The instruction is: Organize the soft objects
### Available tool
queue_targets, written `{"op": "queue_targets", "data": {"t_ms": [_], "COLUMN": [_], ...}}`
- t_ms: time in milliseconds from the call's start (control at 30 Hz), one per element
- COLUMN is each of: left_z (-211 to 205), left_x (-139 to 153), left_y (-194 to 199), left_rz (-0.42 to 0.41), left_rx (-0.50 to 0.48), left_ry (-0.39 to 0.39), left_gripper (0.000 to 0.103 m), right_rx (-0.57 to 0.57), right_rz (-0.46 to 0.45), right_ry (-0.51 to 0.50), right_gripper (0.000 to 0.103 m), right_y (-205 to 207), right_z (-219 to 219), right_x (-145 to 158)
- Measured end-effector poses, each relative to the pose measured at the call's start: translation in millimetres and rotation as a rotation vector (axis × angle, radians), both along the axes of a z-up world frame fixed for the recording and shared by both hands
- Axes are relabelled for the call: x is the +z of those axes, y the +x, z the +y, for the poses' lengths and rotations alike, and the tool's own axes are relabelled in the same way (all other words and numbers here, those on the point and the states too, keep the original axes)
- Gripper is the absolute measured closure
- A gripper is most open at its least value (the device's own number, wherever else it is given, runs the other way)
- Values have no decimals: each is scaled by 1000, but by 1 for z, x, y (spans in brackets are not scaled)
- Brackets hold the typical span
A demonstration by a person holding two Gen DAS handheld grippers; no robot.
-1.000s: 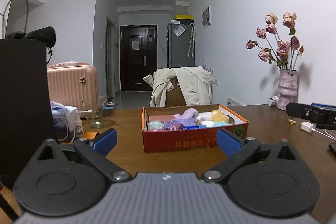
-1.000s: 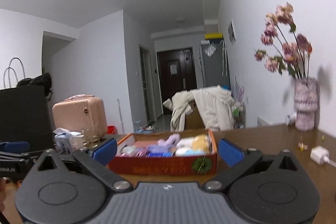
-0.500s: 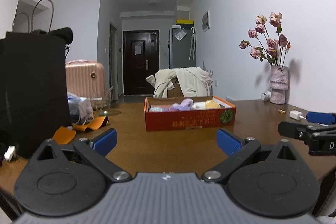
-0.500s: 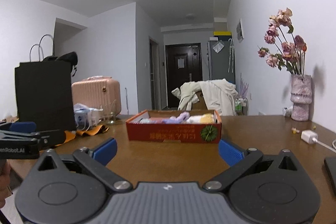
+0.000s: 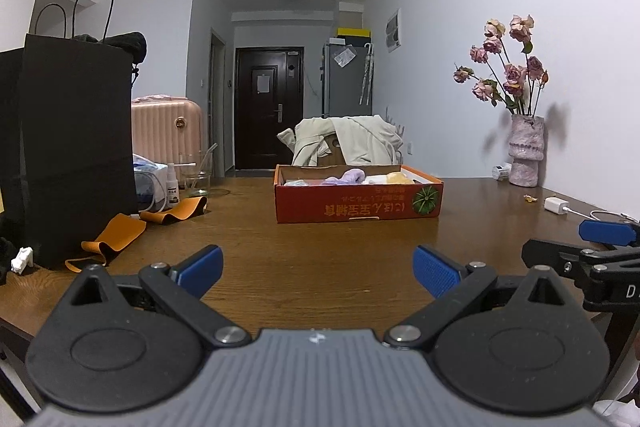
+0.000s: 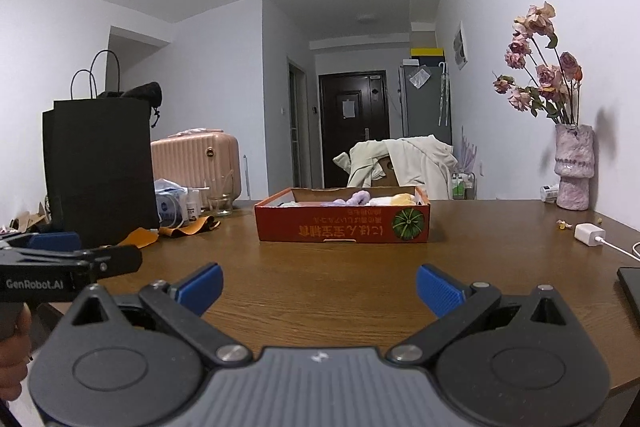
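Filling the bottom of both views, a big brown wooden table (image 5: 320, 239) with many things on it. Standing tall at the left side of the table, a black paper bag with looped handles (image 5: 76, 147). Showing behind the bag, a pink hard suitcase with ridges (image 5: 168, 131). Hanging over a chair at the far side of the table, a cream coat (image 5: 348, 141).

Sitting in the middle of the table, well ahead of both tools, a flat red cardboard box with a green melon picture on its front (image 5: 358, 207). Lying inside the box, the soft things: a fluffy purple one (image 5: 348, 177) just beside a fluffy yellow one (image 5: 396, 179), with others too low in the box to make out.

Hovering low over the near edge of the table, the left gripper (image 5: 318, 267), blue pads spread wide apart and holding nothing. Hovering the same way to its right, the right gripper (image 6: 318, 287), also spread wide and holding nothing. Pointing both at the box, but far from touching it.

Standing by the right wall, a bumpy pink vase (image 5: 526, 155) full of dried pink roses (image 5: 508, 67). Lying flat near the foot of the bag, a wavy orange strap (image 5: 116, 235). Resting near the right edge of the table, a small white charger block with a cable (image 5: 556, 205).
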State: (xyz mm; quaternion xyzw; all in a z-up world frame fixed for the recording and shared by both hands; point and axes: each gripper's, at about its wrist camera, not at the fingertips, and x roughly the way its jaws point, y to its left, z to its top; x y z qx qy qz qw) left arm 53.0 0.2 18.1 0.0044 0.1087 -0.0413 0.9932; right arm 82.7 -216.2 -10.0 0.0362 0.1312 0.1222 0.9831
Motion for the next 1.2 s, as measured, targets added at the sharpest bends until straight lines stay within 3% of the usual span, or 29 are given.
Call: {"op": "queue_targets", "data": {"t_ms": [1200], "left_z": [2], "left_x": [-1], "left_y": [-3], "left_rz": [-4], "left_rx": [5], "left_ry": [-2], "left_gripper": [0], "right_rx": [-6], "right_rz": [-15], "right_ry": [-7], "right_gripper": [0], "right_y": [1], "right_z": [12], "right_x": [-5]}}
